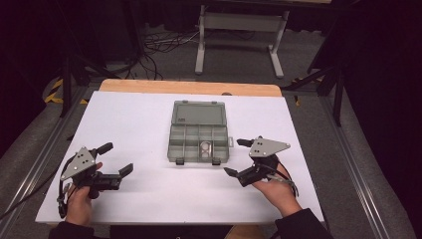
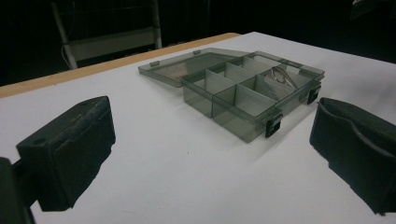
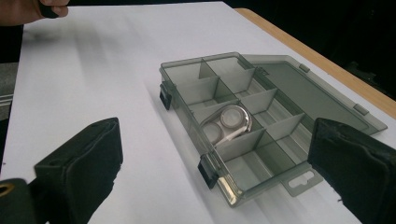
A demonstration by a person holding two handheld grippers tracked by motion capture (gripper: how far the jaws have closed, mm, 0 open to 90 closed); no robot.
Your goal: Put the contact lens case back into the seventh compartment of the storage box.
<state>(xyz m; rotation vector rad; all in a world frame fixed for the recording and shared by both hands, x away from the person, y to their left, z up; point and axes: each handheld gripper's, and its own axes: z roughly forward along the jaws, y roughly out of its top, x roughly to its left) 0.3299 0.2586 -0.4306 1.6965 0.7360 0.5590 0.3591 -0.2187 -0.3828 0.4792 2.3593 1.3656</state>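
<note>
Your right claw (image 1: 236, 157) sits at the lower right of the high view, jaws wide apart with nothing between them, pointing left toward the box (image 1: 199, 143). It hangs just beside the box's right end without touching it. In the right gripper view the two black jaws rise from the bottom corners and the box (image 3: 243, 135) lies between them, farther off.

Your left claw (image 1: 116, 158) is at the lower left of the high view, jaws also spread and empty, pointing right, well apart from the box. In the left gripper view the box (image 2: 247, 98) lies in the upper middle, beyond the jaws.

The box is a smoky clear organiser in the middle of the white counter (image 1: 129, 124), its lid (image 1: 198, 113) laid open flat behind it, toward the top of the frame. Dividers split it into compartments. A shiny metal piece (image 3: 229, 122) lies in one compartment of the front row, right of centre in the high view. Two black latches (image 1: 179, 161) sit on the front edge.
</note>
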